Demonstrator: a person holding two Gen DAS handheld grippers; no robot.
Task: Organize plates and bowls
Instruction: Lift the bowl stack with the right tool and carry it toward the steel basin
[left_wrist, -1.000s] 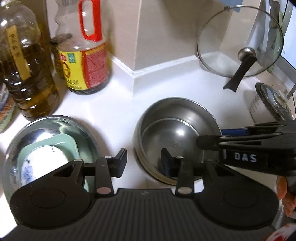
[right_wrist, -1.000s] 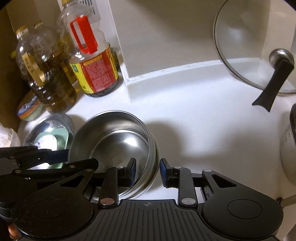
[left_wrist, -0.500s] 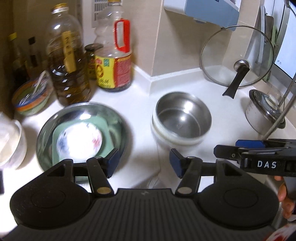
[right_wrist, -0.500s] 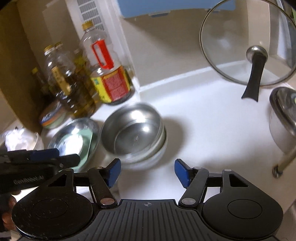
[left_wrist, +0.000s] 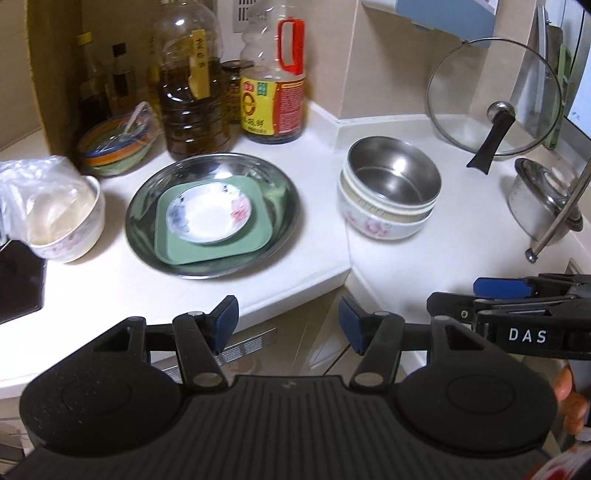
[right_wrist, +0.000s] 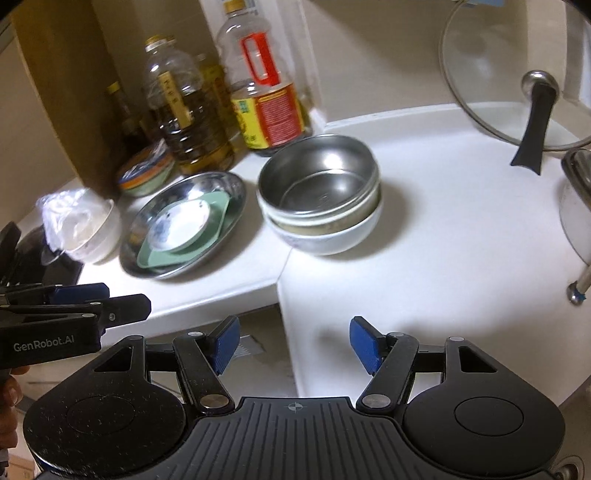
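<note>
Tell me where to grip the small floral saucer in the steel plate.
Grip the floral saucer by its raised near rim, coming from above at the counter-edge side. It lies flat on the green square plate, inside the steel plate, so only its flared lip offers purchase.

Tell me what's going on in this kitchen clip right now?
A person holds two grippers over a white counter, sorting dishes. Both the left gripper and the right gripper are open and empty, held off the counter's front edge. The plates are stacked: a small floral saucer on a green square plate inside a steel plate. Beside it, a steel bowl is nested in a floral ceramic bowl.
</note>
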